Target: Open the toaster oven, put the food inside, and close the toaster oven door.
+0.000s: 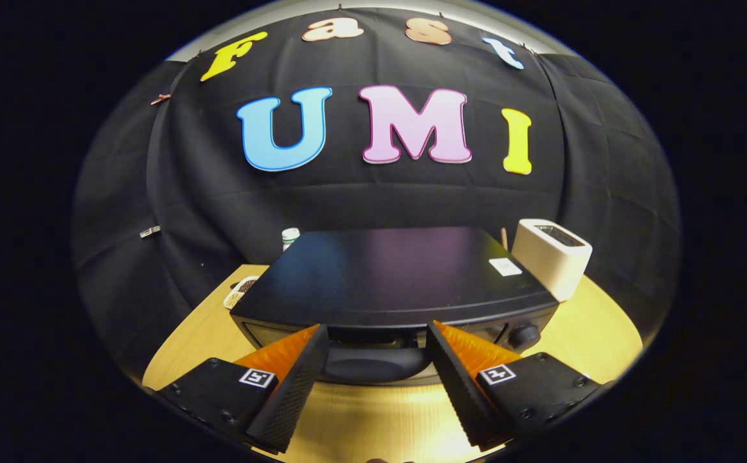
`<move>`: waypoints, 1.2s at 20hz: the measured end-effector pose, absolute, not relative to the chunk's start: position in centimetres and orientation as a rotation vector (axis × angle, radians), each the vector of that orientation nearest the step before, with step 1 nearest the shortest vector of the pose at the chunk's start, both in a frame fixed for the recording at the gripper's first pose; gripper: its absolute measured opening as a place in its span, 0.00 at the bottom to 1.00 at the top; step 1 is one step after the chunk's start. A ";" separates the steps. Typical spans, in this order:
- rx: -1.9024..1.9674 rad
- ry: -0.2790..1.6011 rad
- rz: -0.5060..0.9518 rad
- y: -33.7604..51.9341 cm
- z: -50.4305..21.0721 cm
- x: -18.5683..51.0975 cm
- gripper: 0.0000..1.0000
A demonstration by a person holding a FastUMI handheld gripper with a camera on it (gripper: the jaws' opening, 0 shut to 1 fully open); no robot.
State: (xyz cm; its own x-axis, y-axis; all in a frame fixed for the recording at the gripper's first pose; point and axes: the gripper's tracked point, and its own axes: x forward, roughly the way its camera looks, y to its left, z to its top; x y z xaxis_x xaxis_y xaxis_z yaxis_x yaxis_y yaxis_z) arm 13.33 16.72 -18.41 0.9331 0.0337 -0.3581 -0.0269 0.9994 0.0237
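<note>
Oven: black toaster oven (393, 276) in the middle of the tabletop, seen from above its front; flat dark top, door shut, curved handle (373, 366) along the front.
Knob: one round knob (524, 335) at the oven's front right corner.
Sticker: small white label (505, 266) on the oven top, near its back right corner.
Gripper: gripper (378, 339) held wide apart, nothing between its fingers; the tips sit just before the oven's front face, one to each side of the handle, touching neither so far as can be told.
Tabletop: pale wood tabletop (360, 424), bare between the fingers and lit brightly near the front edge.
Room: black cloth wall (206, 212) close behind the table, hanging in folds.
Toaster: white slot toaster (550, 257) at the back right of the tabletop, just beside the oven's right rear corner.
Bottle: small white bottle with a green cap (290, 236) behind the oven's back left corner, mostly hidden.
Tray: small light tray (238, 292) with dark bits in it, on the left of the tabletop by the oven's side; contents too small to tell.
Food: cannot tell which thing it is.
</note>
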 end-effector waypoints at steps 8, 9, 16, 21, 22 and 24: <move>0.017 0.445 0.024 16.6 -19.7 12.7 0.98; 0.010 0.450 0.027 16.6 -19.5 12.0 0.98; 0.024 0.508 0.054 16.5 -20.8 7.8 0.98; -0.007 0.549 0.093 16.5 -22.3 5.0 0.97; -0.032 0.548 0.103 16.5 -22.6 4.6 0.98; -0.084 0.556 0.118 16.5 -23.5 3.4 0.98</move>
State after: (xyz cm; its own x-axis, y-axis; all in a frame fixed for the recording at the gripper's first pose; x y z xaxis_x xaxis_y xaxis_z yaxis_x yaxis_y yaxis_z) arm 3.41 16.54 -23.47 0.8427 0.0884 -0.5310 -0.1340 0.9898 -0.0480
